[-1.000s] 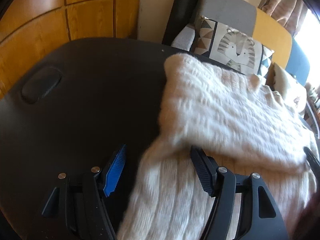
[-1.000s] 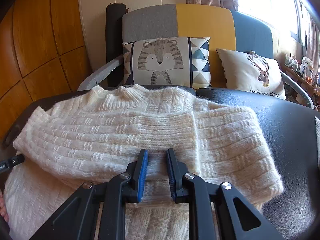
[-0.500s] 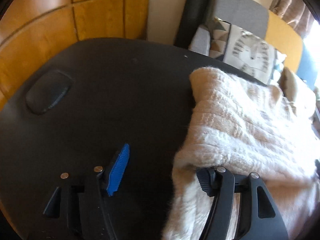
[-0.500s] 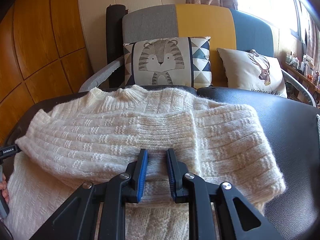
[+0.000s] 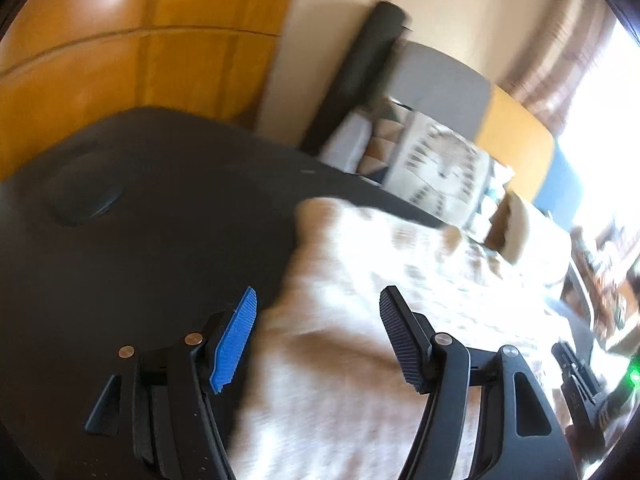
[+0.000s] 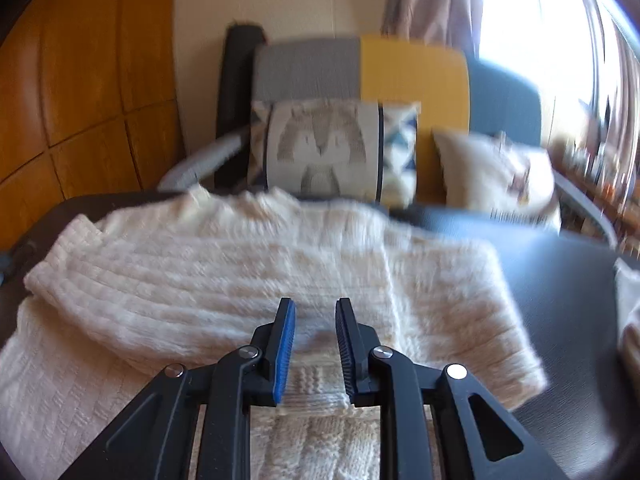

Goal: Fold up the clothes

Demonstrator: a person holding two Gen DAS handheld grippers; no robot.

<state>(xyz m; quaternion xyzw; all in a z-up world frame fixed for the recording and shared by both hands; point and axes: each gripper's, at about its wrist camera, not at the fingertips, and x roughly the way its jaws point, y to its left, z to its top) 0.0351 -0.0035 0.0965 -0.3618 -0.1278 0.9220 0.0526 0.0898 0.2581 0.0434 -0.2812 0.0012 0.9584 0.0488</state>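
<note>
The sweater (image 6: 240,280), a cream ribbed knit, lies spread on the dark padded table (image 5: 140,220), with both sleeves already crossed over the chest and the hem end nearest the cameras. What has changed over the last second is mostly on the left: the left gripper (image 5: 316,340) was down at the sweater's left edge with wool around one finger half a second ago, and now it has lifted clear and tipped upward, so the wall and the chair (image 5: 440,84) fill more of its blurred view. Its fingers stand wide apart with nothing pinched between them; the sweater simply passes beneath the gap. The folded left sleeve lies where it was laid, which suggests that tuck is finished and released. The right gripper (image 6: 314,340) hovers low over the middle of the sweater near the hem, its fingers narrow and parallel, a little further apart than before; knit shows through the gap, but the pads do not appear to press on it, so I read it as empty. Its view has also blurred and swung slightly. With both sleeves in, the likely remaining step is to take the hem and bring it up toward the collar (image 6: 248,200), beside the cushion (image 6: 324,148).
</note>
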